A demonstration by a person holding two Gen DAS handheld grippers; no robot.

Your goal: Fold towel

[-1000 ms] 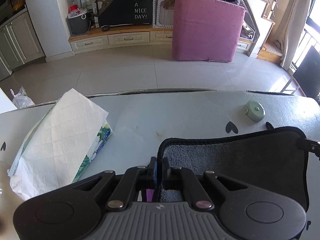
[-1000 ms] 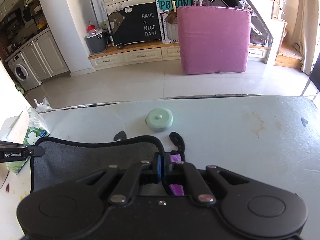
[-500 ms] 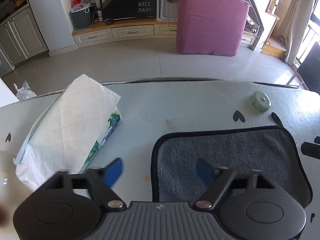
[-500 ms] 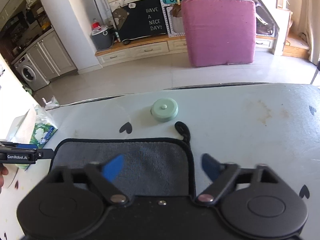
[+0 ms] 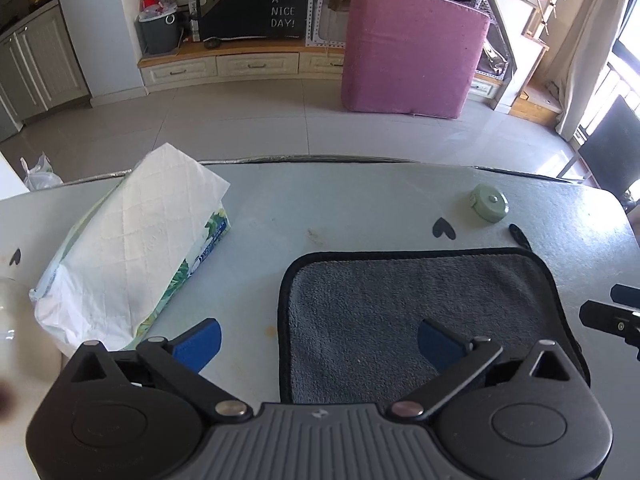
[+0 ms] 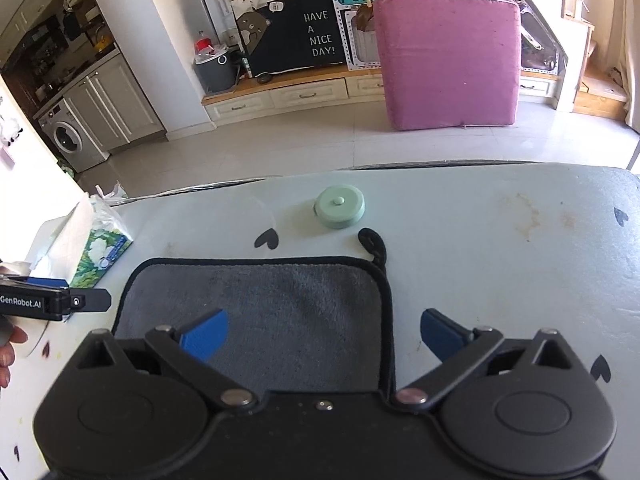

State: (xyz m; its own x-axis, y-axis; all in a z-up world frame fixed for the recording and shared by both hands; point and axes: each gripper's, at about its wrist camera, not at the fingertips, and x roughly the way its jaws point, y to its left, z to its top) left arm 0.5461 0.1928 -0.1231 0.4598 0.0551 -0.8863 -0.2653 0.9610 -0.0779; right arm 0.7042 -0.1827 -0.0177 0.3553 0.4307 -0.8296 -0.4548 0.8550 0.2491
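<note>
A grey towel (image 5: 416,312) with black edging lies flat and folded on the pale table; it also shows in the right wrist view (image 6: 260,312), its black hanging loop (image 6: 374,242) at the far right corner. My left gripper (image 5: 318,342) is open and empty above the towel's near left edge. My right gripper (image 6: 324,330) is open and empty above the towel's near right edge. The tip of the right gripper (image 5: 612,316) shows at the right of the left wrist view, and the left gripper's tip (image 6: 52,302) at the left of the right wrist view.
A tissue pack (image 5: 128,248) lies left of the towel, also in the right wrist view (image 6: 84,248). A round green case (image 5: 490,208) sits beyond the towel, also in the right wrist view (image 6: 340,206). The table's far edge (image 5: 320,160) runs across. A pink cushion (image 5: 412,48) stands on the floor.
Both grippers were shut on the towel's edge a second ago; they opened, let the towel drop flat, and drew back and up a little.
</note>
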